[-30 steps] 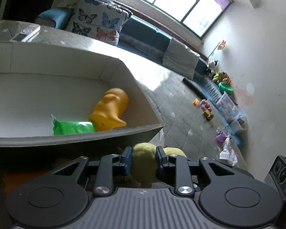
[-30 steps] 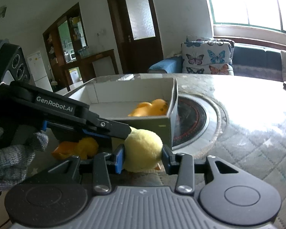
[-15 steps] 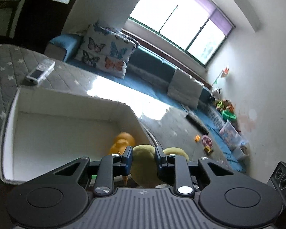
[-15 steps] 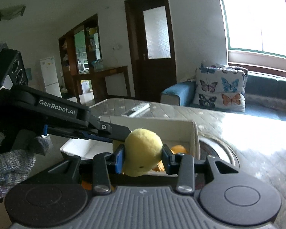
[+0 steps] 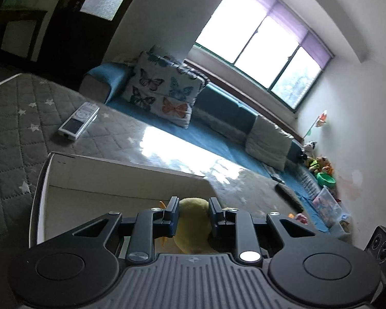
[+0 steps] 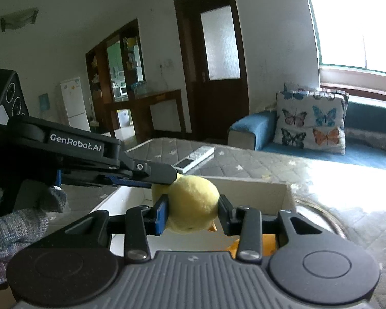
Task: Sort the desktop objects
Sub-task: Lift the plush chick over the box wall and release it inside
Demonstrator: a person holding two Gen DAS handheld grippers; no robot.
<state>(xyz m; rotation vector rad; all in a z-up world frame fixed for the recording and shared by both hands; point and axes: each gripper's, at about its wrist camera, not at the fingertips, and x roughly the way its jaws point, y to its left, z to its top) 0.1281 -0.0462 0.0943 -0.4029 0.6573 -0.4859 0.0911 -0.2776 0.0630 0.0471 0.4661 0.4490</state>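
Both of your grippers are clamped on the same yellow plush toy (image 6: 191, 203). Your right gripper (image 6: 191, 212) has its pads pressed into the round fuzzy part, which bulges out between the fingers. Your left gripper (image 5: 192, 216) grips another part of the toy; its jaws have just been closing further, and the plush is squeezed between its pads. In the right wrist view the left gripper comes in from the left, its fingertip touching the toy's upper left side, with your grey knitted glove (image 6: 18, 221) below it.

You are holding the toy in the air above the near end of the white cardboard box (image 5: 64, 177), which sits on the grey quilted tabletop (image 5: 15, 118). Something orange (image 6: 266, 242) lies inside the box, mostly hidden behind your right gripper; what it is cannot be told.

A white remote control (image 5: 78, 121) lies on the tabletop beyond the box, well apart from it. Behind that stands a blue sofa (image 6: 249, 131) with a butterfly-print cushion (image 6: 311, 122).
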